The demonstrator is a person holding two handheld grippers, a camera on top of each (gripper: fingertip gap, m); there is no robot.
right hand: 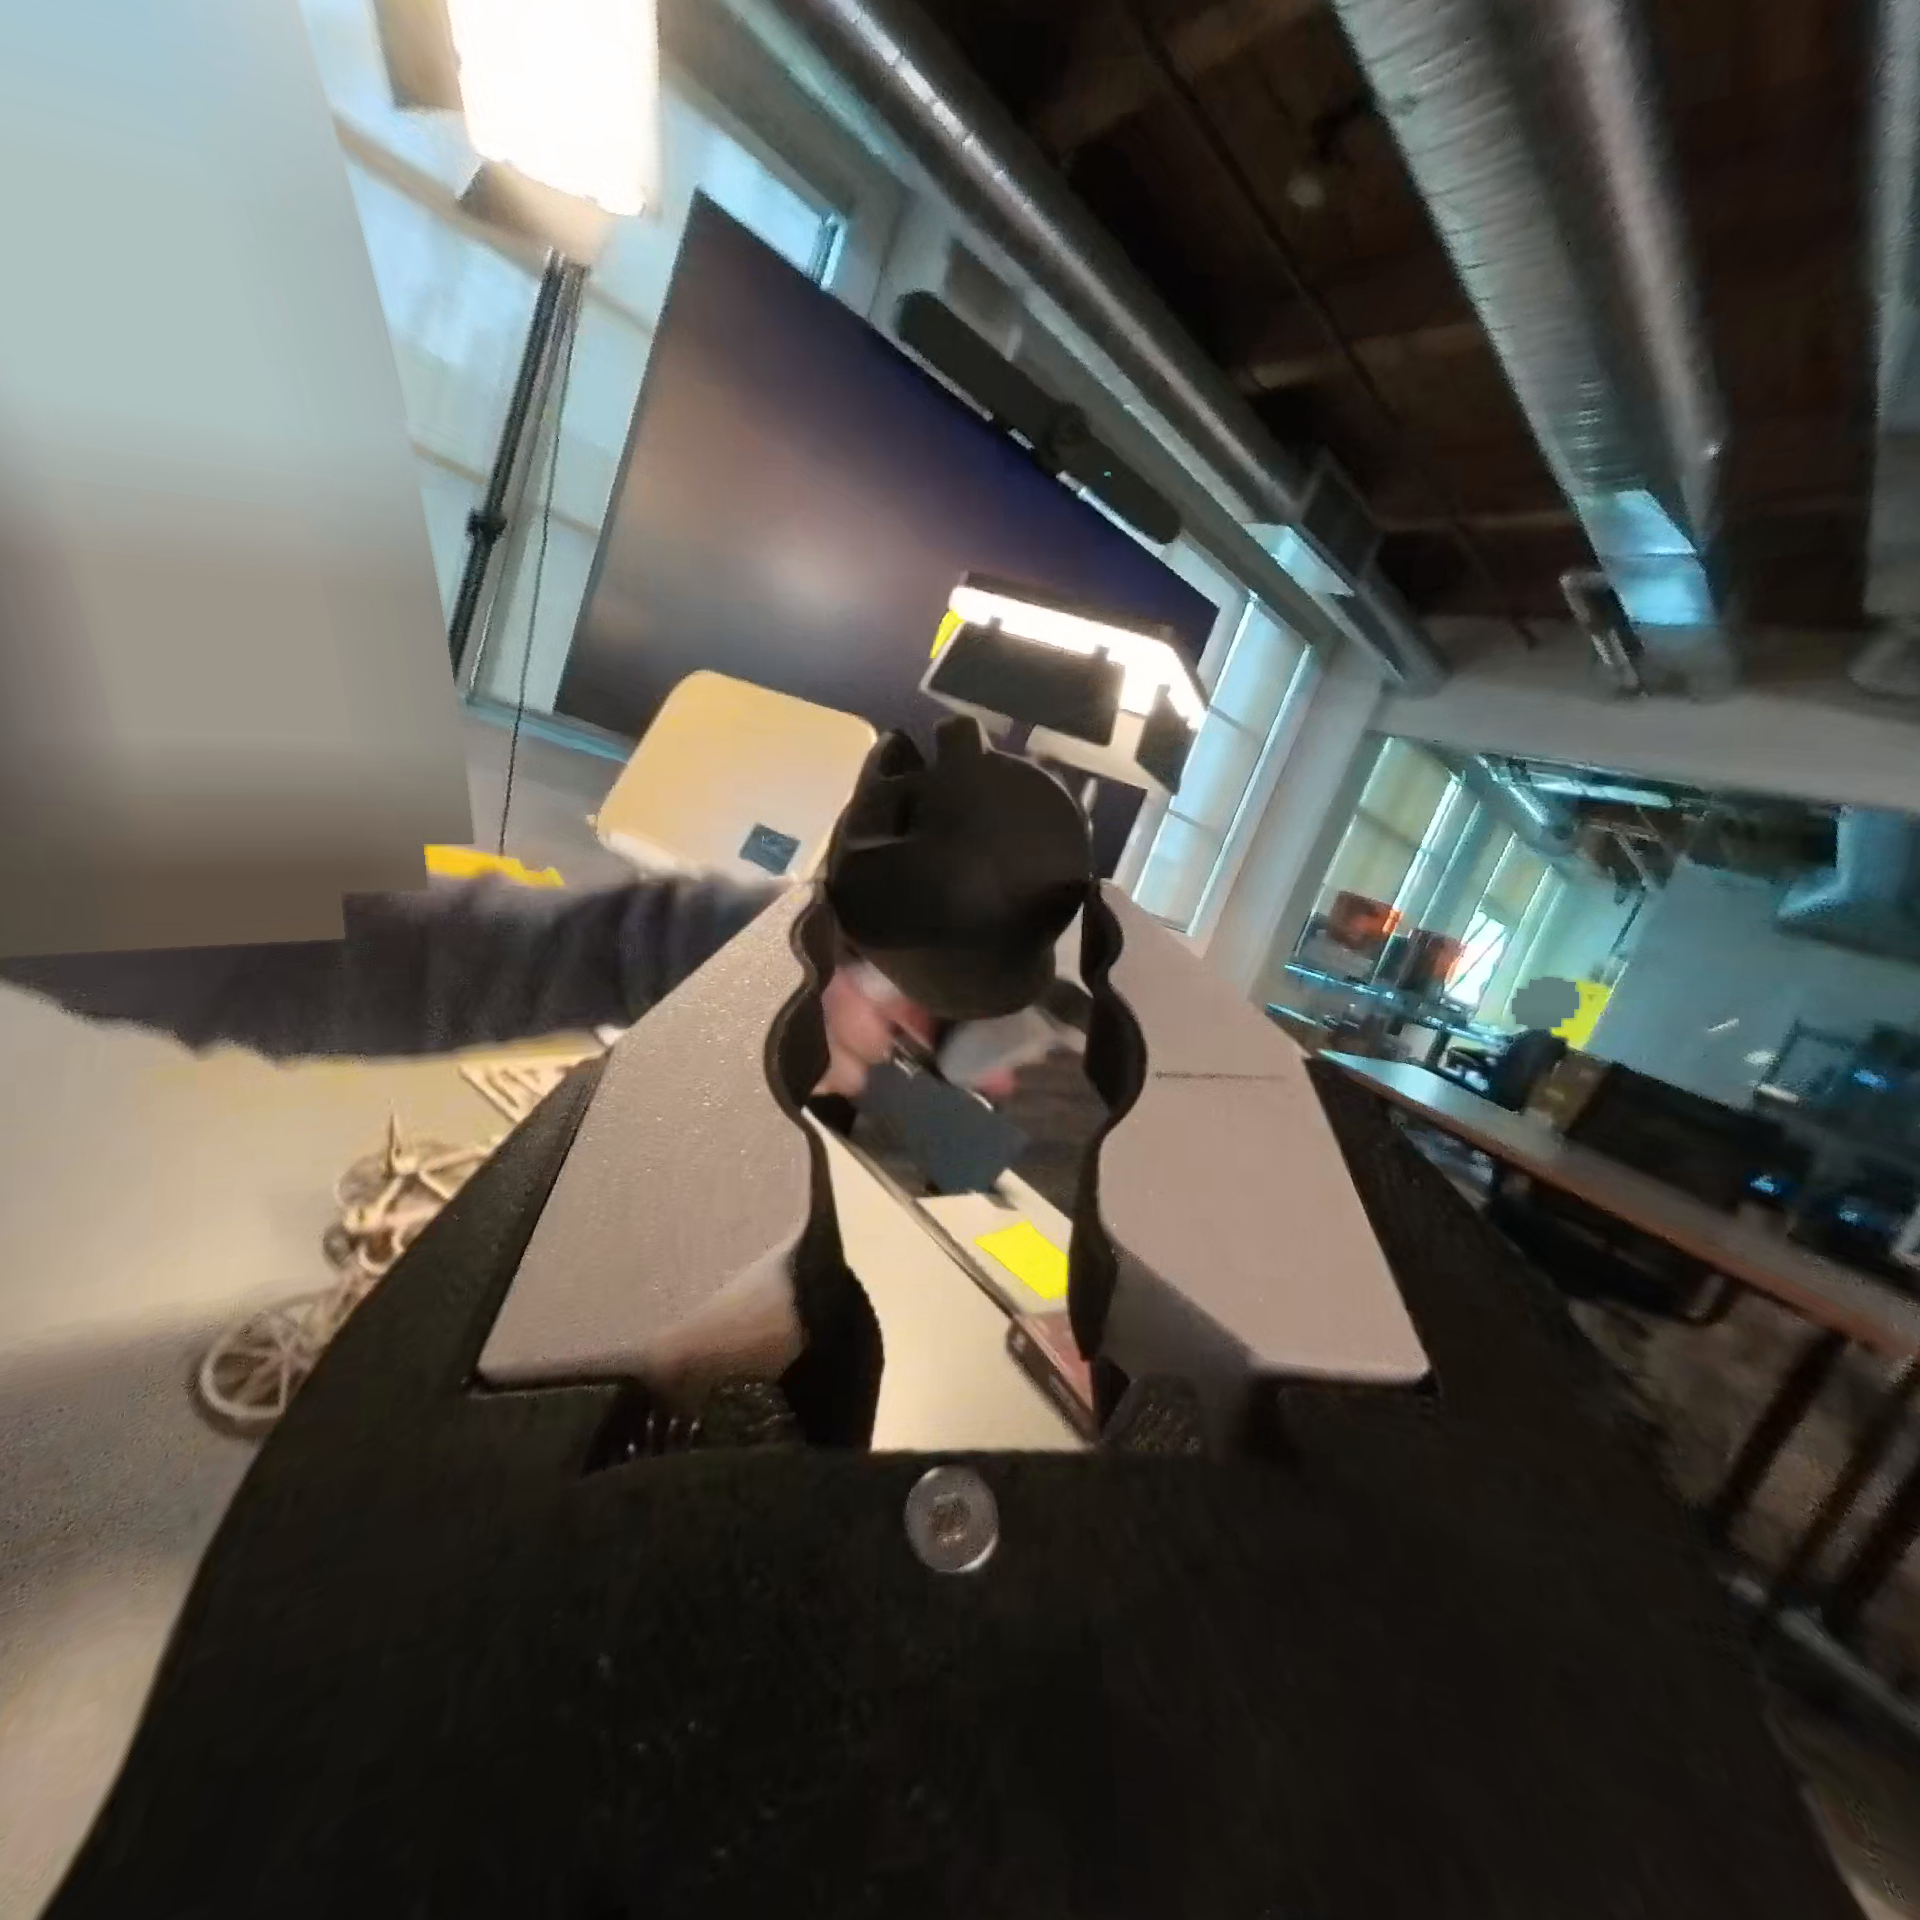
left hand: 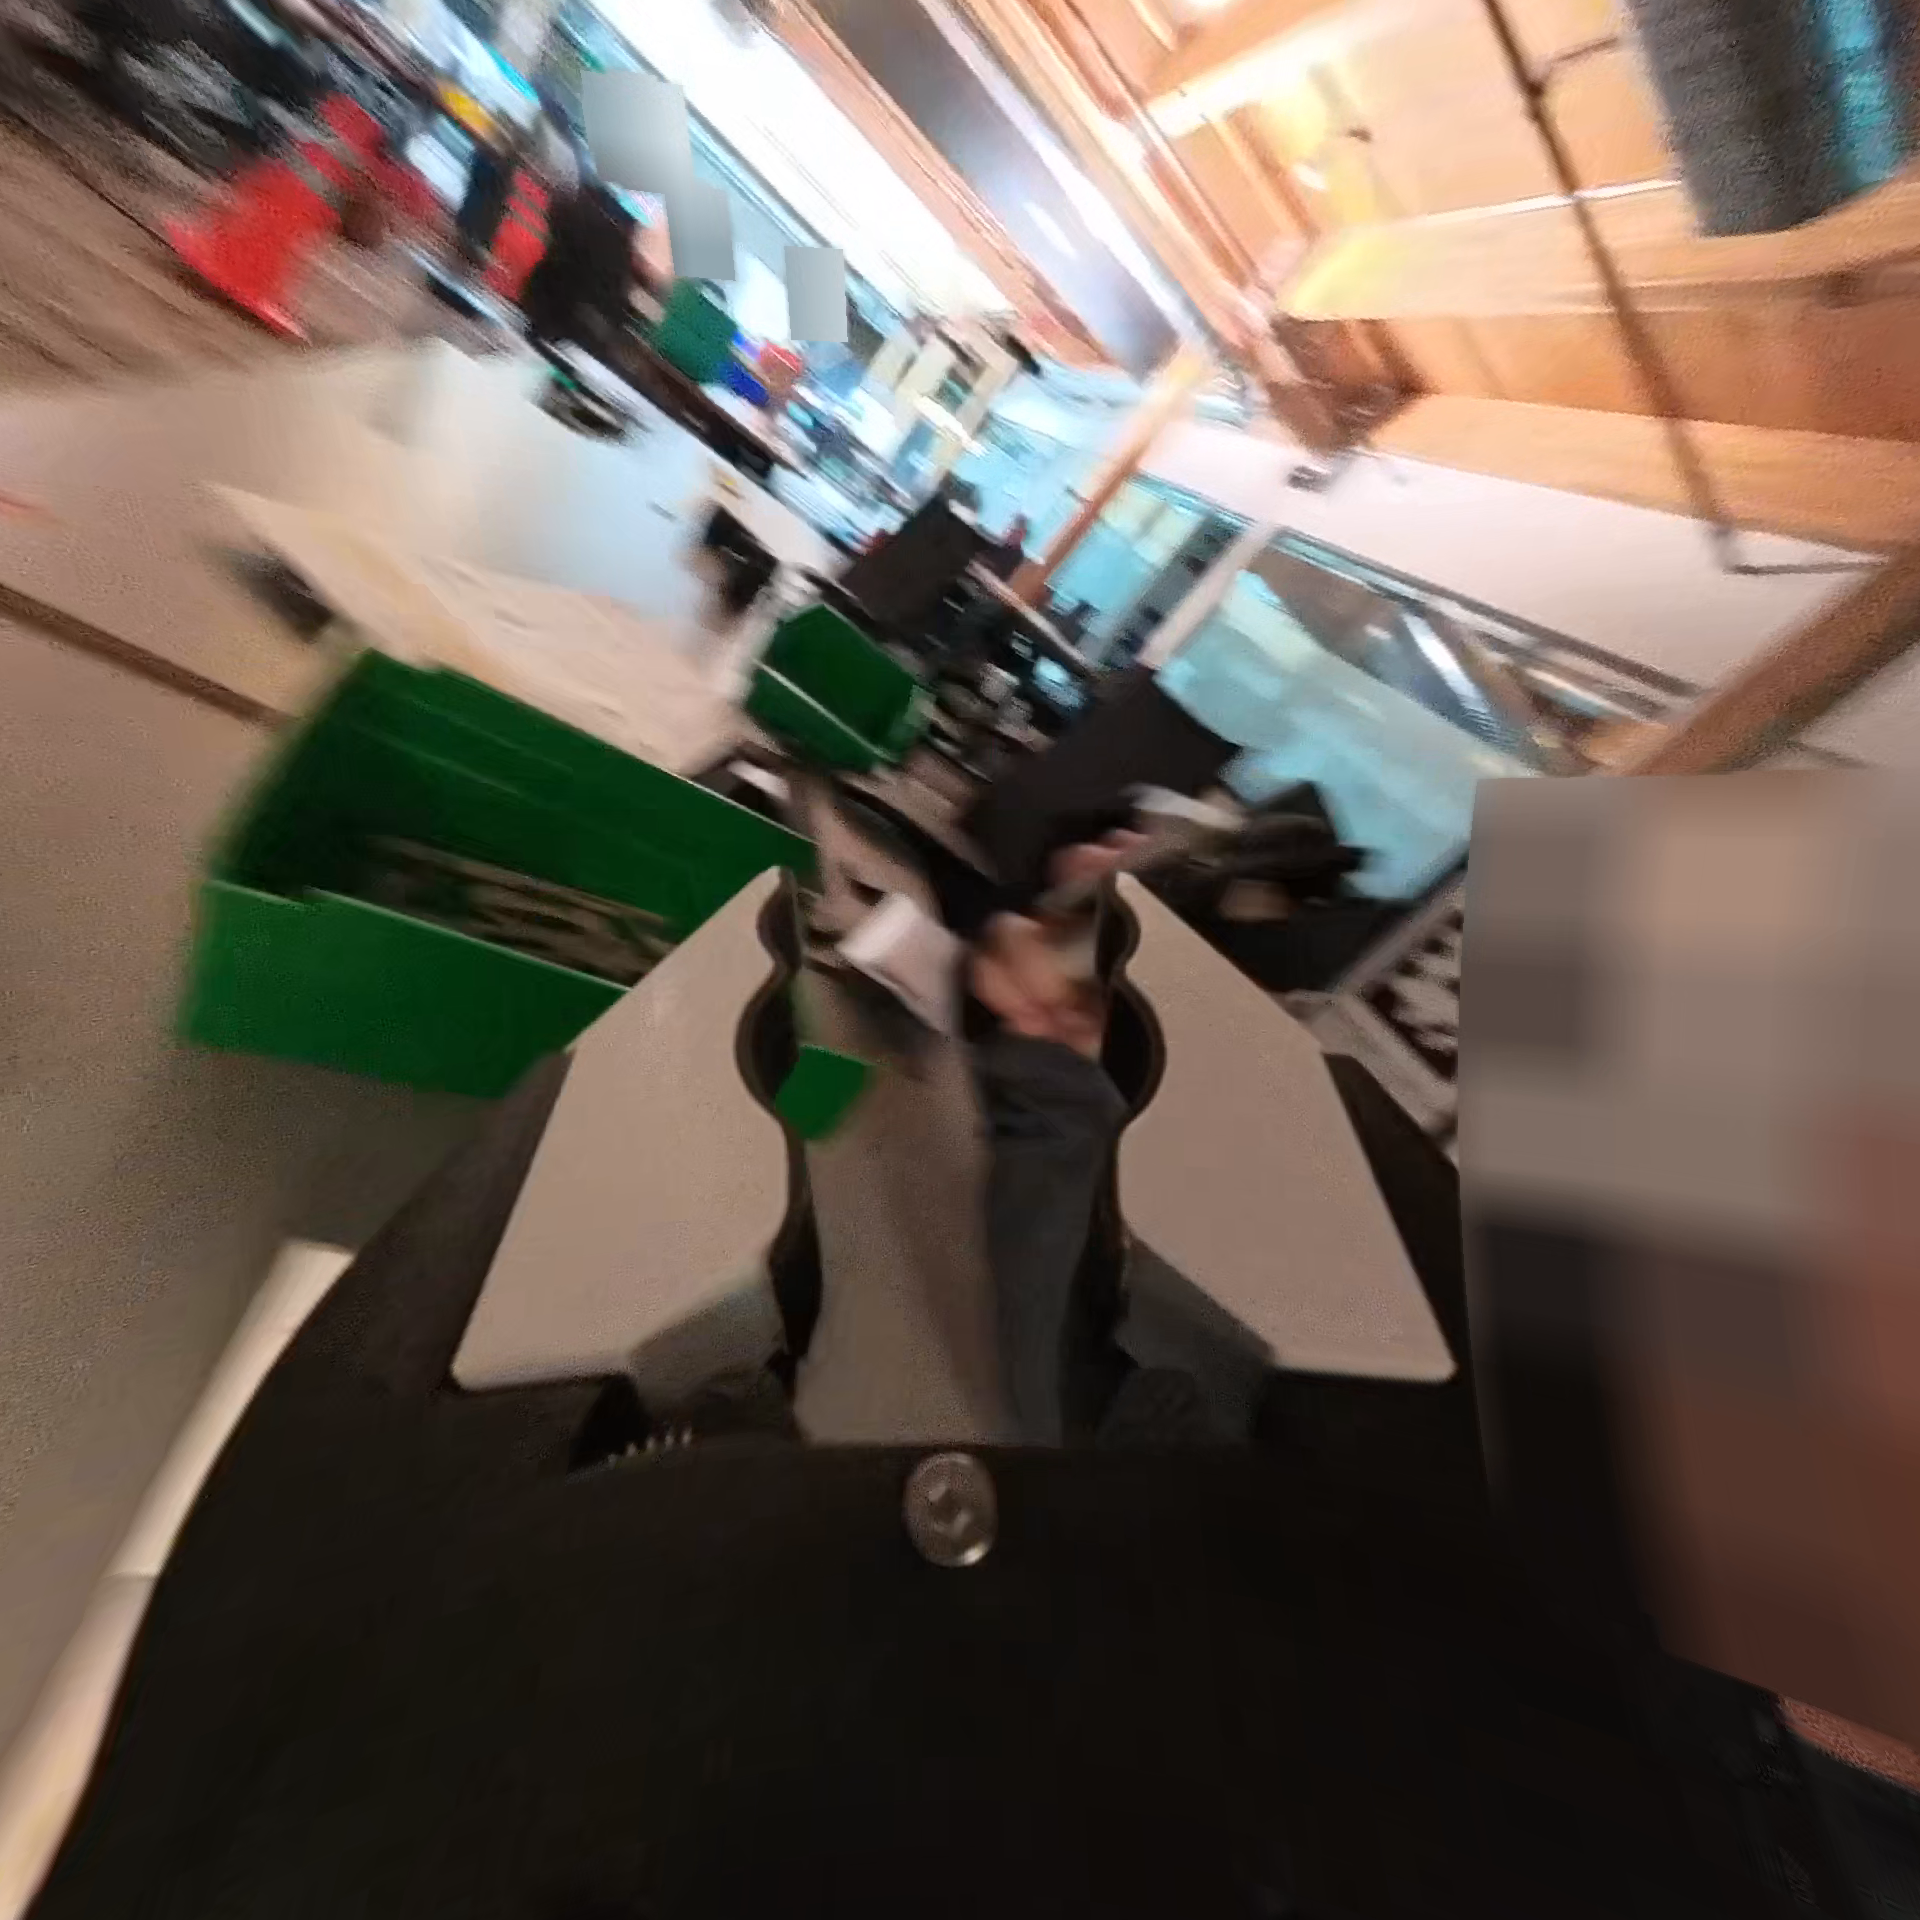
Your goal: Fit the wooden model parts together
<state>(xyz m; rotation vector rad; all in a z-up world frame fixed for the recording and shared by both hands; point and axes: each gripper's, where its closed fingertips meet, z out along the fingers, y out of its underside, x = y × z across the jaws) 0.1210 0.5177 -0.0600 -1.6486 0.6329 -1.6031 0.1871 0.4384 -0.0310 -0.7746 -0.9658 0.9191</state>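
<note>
Green is what catches me first on the left wrist view: a large green bin (left hand: 457,894) sits on the pale tabletop (left hand: 94,935) at the left, with a smaller green bin (left hand: 842,686) farther back. That view is tilted and badly smeared, so I read it with caution. My left gripper (left hand: 951,894) points out across the room with its jaws apart and nothing between them; beyond the gap I make out only the other gripper's dark body and a hand (left hand: 1039,987) around it, as best I can tell through the blur.

Moving to the right wrist view, low at the left edge lies a pale lattice of wooden model parts (right hand: 343,1247) with wheel-like rings, resting on the tabletop beside my gripper's body and well away from its tips. A dark sleeve (right hand: 468,966) crosses from the left toward the centre. My right gripper (right hand: 951,925) is also spread and holds nothing; past its tips sits the dark back of the other gripper (right hand: 956,883), pointed up toward ceiling ducts.

As I judge it, the fitting is not under way at this instant: neither gripper holds a piece, both are lifted off the work, and whether the lattice is partly joined I cannot tell. Picking up and mating parts remains to be done.
</note>
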